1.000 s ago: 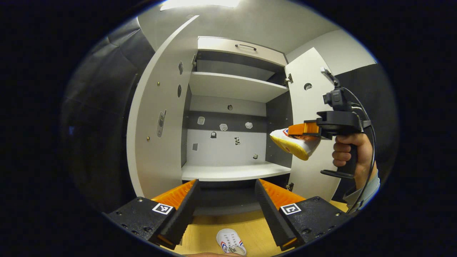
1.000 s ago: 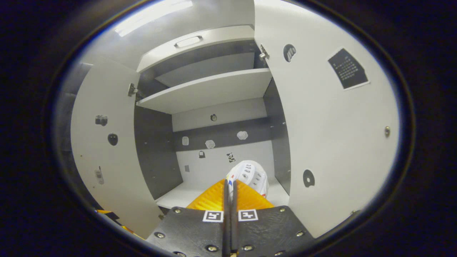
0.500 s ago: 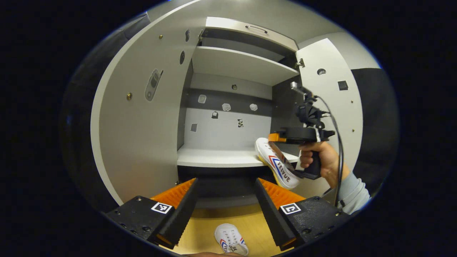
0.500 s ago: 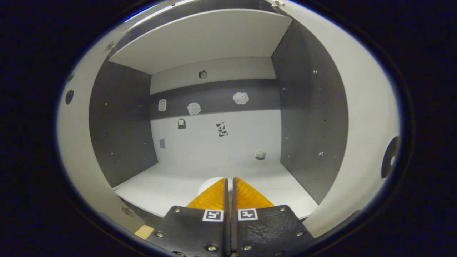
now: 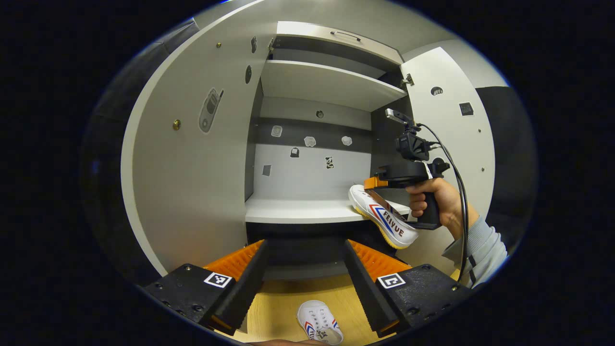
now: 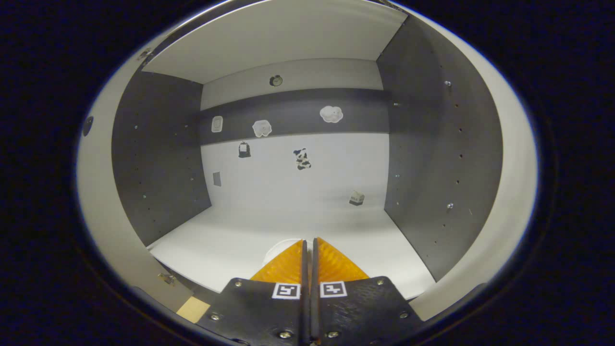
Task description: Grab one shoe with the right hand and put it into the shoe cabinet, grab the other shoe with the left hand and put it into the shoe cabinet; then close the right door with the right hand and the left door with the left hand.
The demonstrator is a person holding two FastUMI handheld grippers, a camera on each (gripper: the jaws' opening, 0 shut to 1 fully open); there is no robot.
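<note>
In the left gripper view, the right gripper [image 5: 372, 183] is holding a white shoe [image 5: 383, 216] at the right end of the shoe cabinet's lower shelf [image 5: 293, 210], its two fingers closed on the shoe's upper edge. The shoe is tilting, toe resting on the shelf near the right side wall and heel hanging out past the front edge, so its long axis is running from deep in the cabinet out toward the person's hand [image 5: 435, 202]. Both doors, the left door [image 5: 192, 168] and the right door [image 5: 456, 144], are standing wide open. The left gripper [image 5: 305, 269] is waiting with jaws spread wide and nothing between them, and the second shoe [image 5: 319, 327] is lying on the wooden floor [image 5: 274, 312] just below and between its fingers, toe pointing away, clearly nearer this hand.

In the right gripper view, the right gripper [image 6: 308, 259] is looking straight into the lower compartment, fingers drawn almost together with only a slit showing. A pale sliver of the shoe [image 6: 278, 250] is peeking out left of them, over the shelf [image 6: 226, 245]. The release appears to be the next step, judging by the toe already on the board.
</note>
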